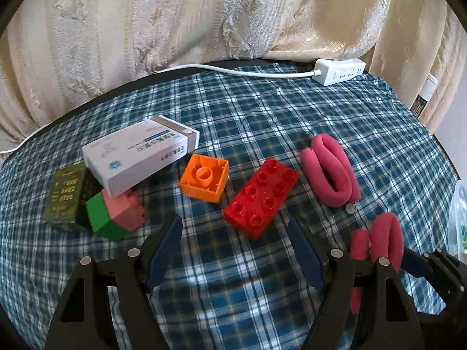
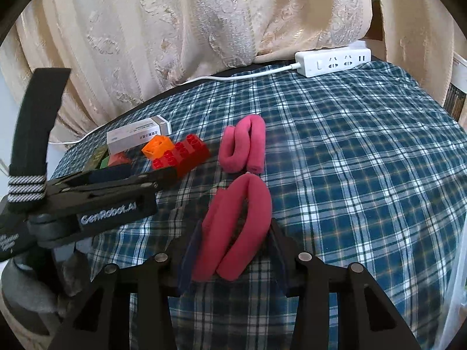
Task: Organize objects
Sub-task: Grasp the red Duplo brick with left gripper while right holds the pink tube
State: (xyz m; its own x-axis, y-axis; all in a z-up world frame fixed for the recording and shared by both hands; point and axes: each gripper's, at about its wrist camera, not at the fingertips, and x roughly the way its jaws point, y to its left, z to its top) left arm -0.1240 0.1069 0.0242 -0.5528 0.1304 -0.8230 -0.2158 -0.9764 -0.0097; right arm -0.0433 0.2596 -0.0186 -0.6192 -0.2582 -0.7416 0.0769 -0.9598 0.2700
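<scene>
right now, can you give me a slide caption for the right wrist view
Right gripper closed on a folded pink foam roller over the plaid cloth, toy bricks beyond.

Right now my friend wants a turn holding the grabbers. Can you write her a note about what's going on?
Left gripper: open, empty, hovering near the red brick.
Right gripper: shut on the near pink foam roller.
The other pink roller lies just beyond on the plaid cloth.
Orange block, white box, green-and-pink block and dark green box sit at the left.
Nothing looks sorted yet.
</scene>
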